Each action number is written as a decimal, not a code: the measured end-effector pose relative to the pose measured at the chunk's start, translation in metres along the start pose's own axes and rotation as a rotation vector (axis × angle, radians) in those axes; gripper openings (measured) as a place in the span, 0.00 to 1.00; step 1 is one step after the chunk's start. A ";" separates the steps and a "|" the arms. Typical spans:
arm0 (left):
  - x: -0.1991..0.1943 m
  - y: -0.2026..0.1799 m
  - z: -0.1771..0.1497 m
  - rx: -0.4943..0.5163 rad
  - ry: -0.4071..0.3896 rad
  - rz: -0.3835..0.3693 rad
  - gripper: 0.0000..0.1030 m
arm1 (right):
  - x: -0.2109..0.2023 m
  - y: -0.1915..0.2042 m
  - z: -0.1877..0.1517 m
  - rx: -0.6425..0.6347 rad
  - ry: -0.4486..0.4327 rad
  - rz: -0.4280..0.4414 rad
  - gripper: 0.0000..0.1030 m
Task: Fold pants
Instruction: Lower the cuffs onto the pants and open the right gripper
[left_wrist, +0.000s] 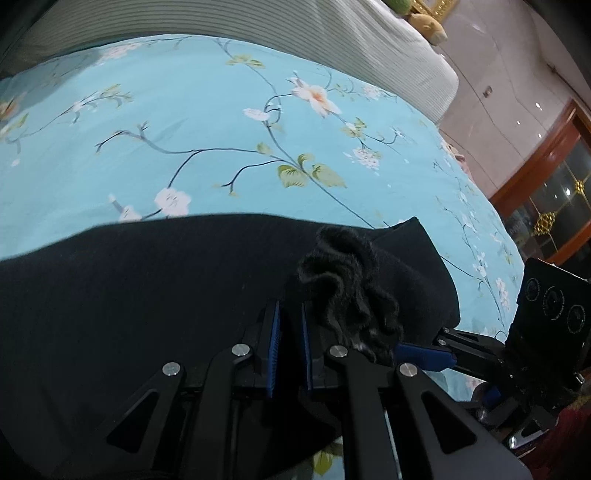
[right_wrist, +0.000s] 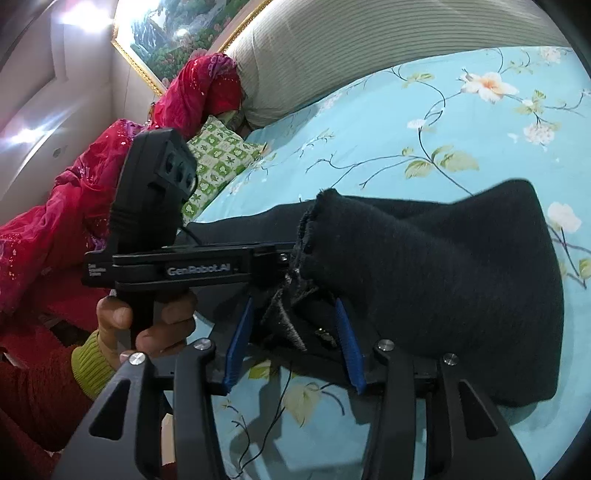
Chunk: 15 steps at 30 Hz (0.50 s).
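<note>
Black pants (left_wrist: 147, 295) lie on a blue floral bedsheet (left_wrist: 221, 122). In the left wrist view my left gripper (left_wrist: 290, 314) has its blue pads close together over the black cloth, next to a bunched fuzzy edge (left_wrist: 347, 291); the pads look pinched on the fabric. In the right wrist view my right gripper (right_wrist: 293, 306) is open, with its blue pads spread around the gathered waist or leg end of the pants (right_wrist: 443, 280). The left gripper (right_wrist: 273, 258) also shows there, held by a hand at the cloth edge. The right gripper's fingers (left_wrist: 424, 356) show in the left wrist view.
A ribbed beige headboard cushion (right_wrist: 332, 48) stands at the back. A red garment (right_wrist: 74, 199) and a green patterned pillow (right_wrist: 218, 155) lie at the bed's left side. A wooden cabinet (left_wrist: 546, 184) stands beyond the bed's right edge.
</note>
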<state>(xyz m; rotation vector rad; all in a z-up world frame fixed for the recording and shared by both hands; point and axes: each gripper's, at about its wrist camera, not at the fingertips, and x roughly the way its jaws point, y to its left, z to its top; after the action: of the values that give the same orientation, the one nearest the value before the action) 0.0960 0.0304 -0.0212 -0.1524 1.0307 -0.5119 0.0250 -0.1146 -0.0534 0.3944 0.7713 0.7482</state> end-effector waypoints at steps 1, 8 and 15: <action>-0.002 0.001 -0.002 -0.008 -0.003 0.005 0.09 | -0.001 0.000 0.000 0.003 -0.003 0.003 0.46; -0.030 0.006 -0.022 -0.091 -0.062 0.067 0.35 | -0.016 0.014 0.001 -0.018 -0.019 0.042 0.46; -0.070 0.023 -0.051 -0.241 -0.146 0.126 0.48 | -0.034 0.018 0.011 -0.018 -0.084 0.067 0.49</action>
<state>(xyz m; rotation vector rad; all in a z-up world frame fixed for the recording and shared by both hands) 0.0318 0.0896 -0.0017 -0.3319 0.9502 -0.2572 0.0086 -0.1281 -0.0191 0.4345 0.6744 0.7959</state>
